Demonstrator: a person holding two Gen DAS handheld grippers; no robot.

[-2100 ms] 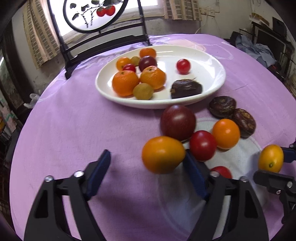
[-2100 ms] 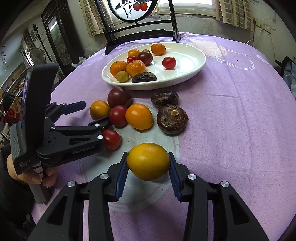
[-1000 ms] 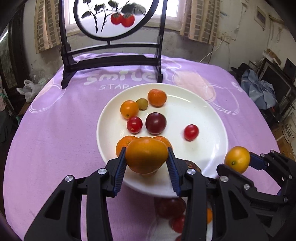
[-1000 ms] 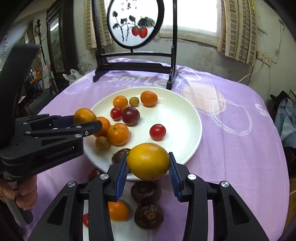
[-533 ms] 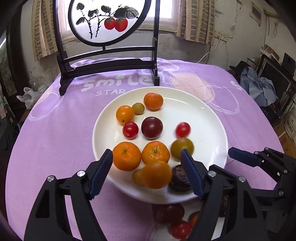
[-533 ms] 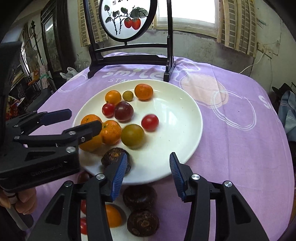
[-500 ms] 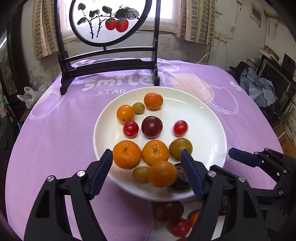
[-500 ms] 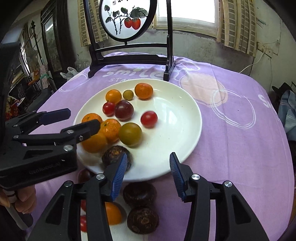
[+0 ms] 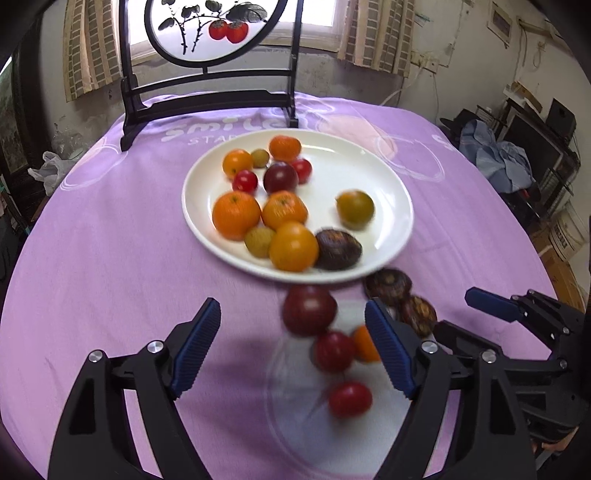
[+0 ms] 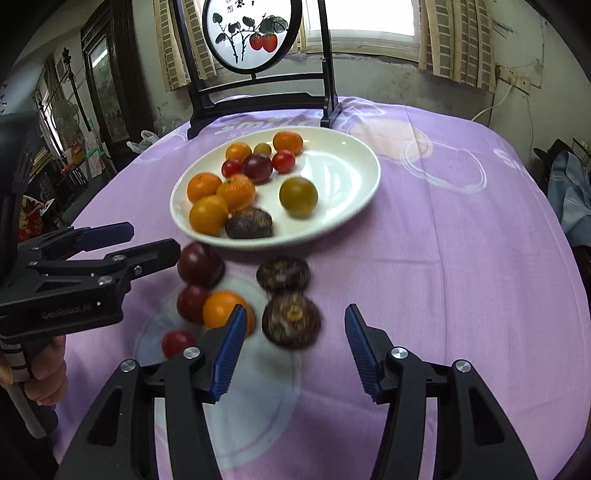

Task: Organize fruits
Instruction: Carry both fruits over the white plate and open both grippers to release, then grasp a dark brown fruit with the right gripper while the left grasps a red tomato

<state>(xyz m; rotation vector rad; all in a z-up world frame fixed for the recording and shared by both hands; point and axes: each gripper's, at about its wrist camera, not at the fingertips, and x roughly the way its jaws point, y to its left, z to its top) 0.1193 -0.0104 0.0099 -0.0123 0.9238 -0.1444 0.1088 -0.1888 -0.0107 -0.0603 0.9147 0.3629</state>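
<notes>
The white plate [image 9: 391, 192] sits in the upper middle of both views on the purple tablecloth [image 9: 110, 258], loaded with fruit: two mandarins [image 9: 236, 215] side by side, an orange tomato [image 9: 293, 246] at the near rim touching a dark wrinkled fruit [image 9: 338, 249], and a yellow-green tomato [image 10: 298, 196] lying alone toward the plate's right side. Below the plate, on the cloth, lie a dark purple tomato [image 9: 309, 311], red tomatoes [image 9: 333, 350], an orange fruit [image 10: 224, 309] and two brown wrinkled fruits [image 10: 291, 319].

The left gripper [image 9: 291, 347] fills the lower part of its own view, level and pointing toward the plate, its blue-padded jaws spread wide with nothing between them; in the right view it enters from the left edge, held by a hand [image 10: 48, 376].

The right gripper [image 10: 293, 354] fills the lower middle of its view, jaws likewise wide apart and empty, the nearer brown fruit just ahead of the gap.

A framed painted screen [image 10: 255, 29] stands beyond the plate.
</notes>
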